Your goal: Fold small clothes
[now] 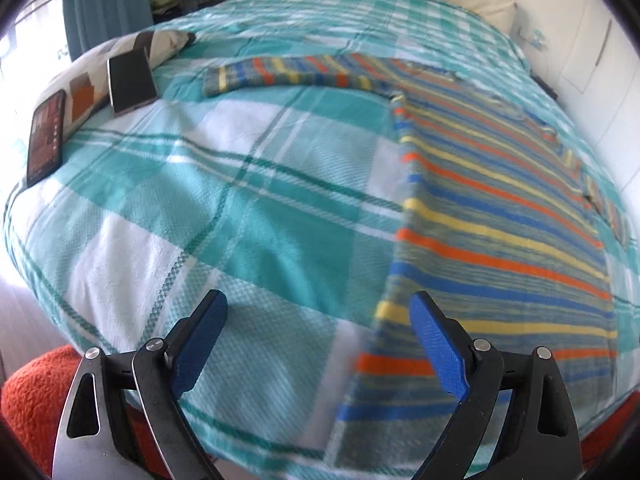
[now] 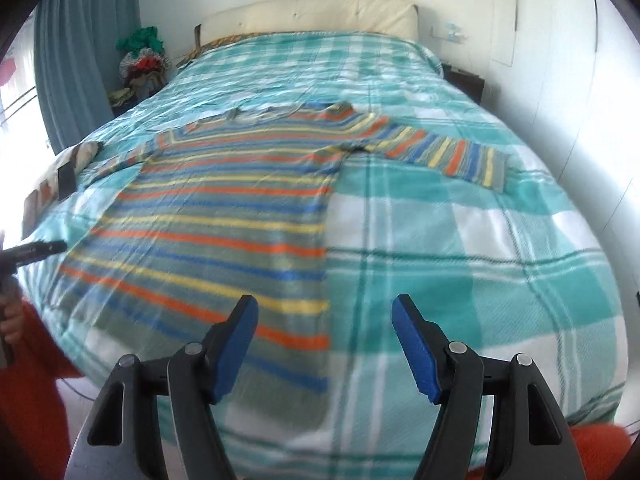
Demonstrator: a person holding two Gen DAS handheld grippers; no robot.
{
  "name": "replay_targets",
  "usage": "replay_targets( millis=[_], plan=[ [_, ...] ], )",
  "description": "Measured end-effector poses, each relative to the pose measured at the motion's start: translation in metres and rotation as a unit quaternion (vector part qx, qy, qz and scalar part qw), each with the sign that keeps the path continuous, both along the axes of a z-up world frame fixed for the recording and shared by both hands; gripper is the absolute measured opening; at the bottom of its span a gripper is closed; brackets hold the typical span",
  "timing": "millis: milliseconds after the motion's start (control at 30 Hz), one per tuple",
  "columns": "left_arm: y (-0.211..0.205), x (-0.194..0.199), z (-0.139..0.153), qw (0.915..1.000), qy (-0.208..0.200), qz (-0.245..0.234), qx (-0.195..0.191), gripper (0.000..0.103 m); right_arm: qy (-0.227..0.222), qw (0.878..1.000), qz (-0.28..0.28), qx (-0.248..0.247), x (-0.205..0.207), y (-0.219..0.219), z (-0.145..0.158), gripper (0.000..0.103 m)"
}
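Observation:
A striped knit sweater (image 2: 224,216) in orange, blue, yellow and grey lies flat on the bed, both sleeves spread sideways. In the left wrist view the sweater (image 1: 500,216) fills the right side, one sleeve (image 1: 288,74) stretching left. My left gripper (image 1: 320,308) hovers open above the sweater's lower left hem edge, nothing between its blue pads. My right gripper (image 2: 325,312) is open too, above the lower right hem corner, holding nothing. The left gripper's tip (image 2: 40,249) shows at the left edge of the right wrist view, held by a hand.
A teal and white plaid blanket (image 1: 224,200) covers the bed. Two phones (image 1: 46,136) (image 1: 132,80) rest on a patterned pillow at the left bed edge. A cream headboard (image 2: 312,16) and a pile of clothes (image 2: 142,60) stand at the far end. An orange sleeve (image 2: 36,400) is near.

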State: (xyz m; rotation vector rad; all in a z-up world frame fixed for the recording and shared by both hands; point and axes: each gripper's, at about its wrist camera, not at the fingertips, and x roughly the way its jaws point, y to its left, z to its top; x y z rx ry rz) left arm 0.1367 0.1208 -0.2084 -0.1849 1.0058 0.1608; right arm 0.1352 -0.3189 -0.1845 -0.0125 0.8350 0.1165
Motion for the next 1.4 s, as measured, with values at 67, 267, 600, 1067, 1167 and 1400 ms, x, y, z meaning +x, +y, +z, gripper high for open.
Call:
replay_targets(
  millis=[67,267,600,1067,1167,1400],
  plan=[
    [0.004,0.001,-0.009,0.9999,0.008,0.004,0.009,0.094,0.0,1.0,-0.019,0.005,0.011,-0.008,-0.005,0.069],
    [-0.005,-0.003,-0.014,0.9986,0.012,-0.002,0.051,0.098,0.049,0.997,-0.058,-0.012,0.024,-0.021,-0.042,0.069],
    [-0.003,-0.006,-0.018,0.9986,0.018,-0.005,0.049,0.102,0.075,0.993,-0.085,0.039,0.027,-0.039,-0.062,0.075],
    [-0.005,-0.005,-0.018,0.9983,0.028,0.001,0.052,0.102,0.073,0.993,-0.087,0.038,0.024,-0.035,-0.067,0.077],
    [-0.006,-0.003,-0.018,0.9981,0.035,0.004,0.051,0.102,0.073,0.993,-0.087,0.037,0.024,-0.035,-0.067,0.077],
    [-0.004,-0.004,-0.014,0.9982,0.038,0.001,0.047,0.102,0.079,0.992,-0.087,0.037,0.024,-0.034,-0.065,0.078]
  ],
)
